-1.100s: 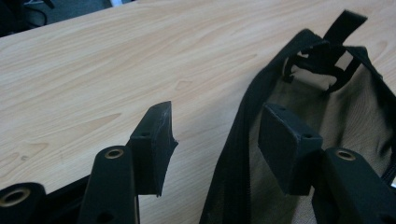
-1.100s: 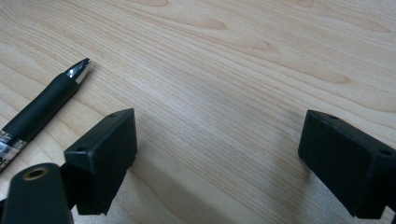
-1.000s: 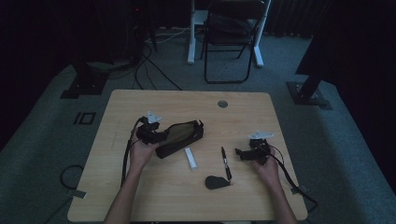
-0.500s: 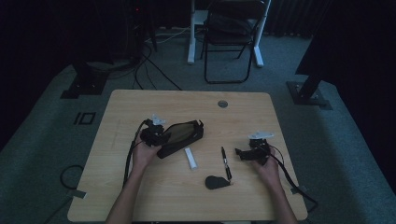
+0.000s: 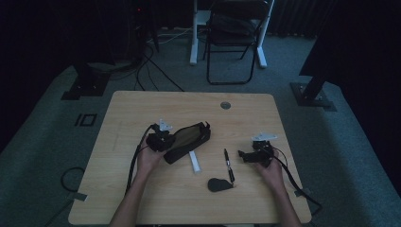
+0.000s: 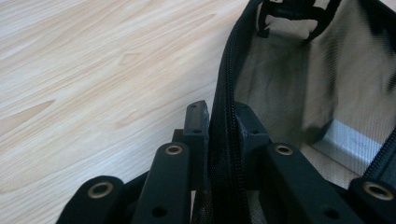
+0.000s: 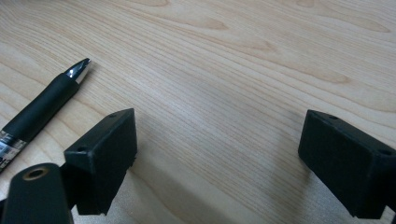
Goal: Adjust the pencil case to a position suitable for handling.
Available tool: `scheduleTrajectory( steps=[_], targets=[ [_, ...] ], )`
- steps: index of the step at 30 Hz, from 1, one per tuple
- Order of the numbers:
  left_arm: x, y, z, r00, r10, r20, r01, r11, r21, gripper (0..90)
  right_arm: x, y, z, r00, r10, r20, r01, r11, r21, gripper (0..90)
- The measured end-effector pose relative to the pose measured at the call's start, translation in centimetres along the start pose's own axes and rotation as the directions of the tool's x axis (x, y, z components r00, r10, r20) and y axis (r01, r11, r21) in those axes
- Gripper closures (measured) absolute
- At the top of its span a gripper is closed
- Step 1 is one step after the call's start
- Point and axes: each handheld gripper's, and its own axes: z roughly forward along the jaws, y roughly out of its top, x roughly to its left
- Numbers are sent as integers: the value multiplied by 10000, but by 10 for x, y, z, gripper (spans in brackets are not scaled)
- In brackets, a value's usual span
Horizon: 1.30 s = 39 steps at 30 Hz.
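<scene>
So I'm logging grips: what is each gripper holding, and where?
The left gripper is shut on the pencil case, pinching its zipper edge at the open mouth. The right gripper holds nothing.

The room is dim, its far side lost in darkness. A light wooden surface point(image 5: 142, 198) stands on grey carpet point(image 5: 42, 156). Beyond its far edge sits a black folding chair point(image 5: 234, 33) beside a white post point(image 5: 194, 33). Cables point(image 5: 156, 71) trail over the floor at far left.
</scene>
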Motion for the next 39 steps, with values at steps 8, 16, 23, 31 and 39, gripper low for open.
scheduleTrajectory(
  steps=[8, 16, 23, 31, 39],
  targets=[
    [-16, 0, -1, 9989, 113, 454, -108, 9999, -114, 799, 0, 0, 0, 10000, 0, 0, 0, 10000, 1, 116],
    [-33, 1, 1, 9949, 586, 822, -568, 9981, -241, 802, 0, 0, 0, 10000, 0, 0, 0, 10000, 1, 116],
    [-40, 2, 3, 9877, 1172, 1035, -1147, 9929, -304, 807, 0, 0, 0, 10000, 2, 1, -2, 10000, 1, 116],
    [-35, 4, 4, 9867, 1204, 1092, -1184, 9927, -246, 735, 0, 0, 0, 10000, 1, 0, -1, 10000, 0, 116],
    [-32, 2, -6, 9880, 816, 1314, -721, 9945, -756, 557, 0, 0, 0, 10000, 3, 0, -3, 10000, 1, 116]
  ],
)
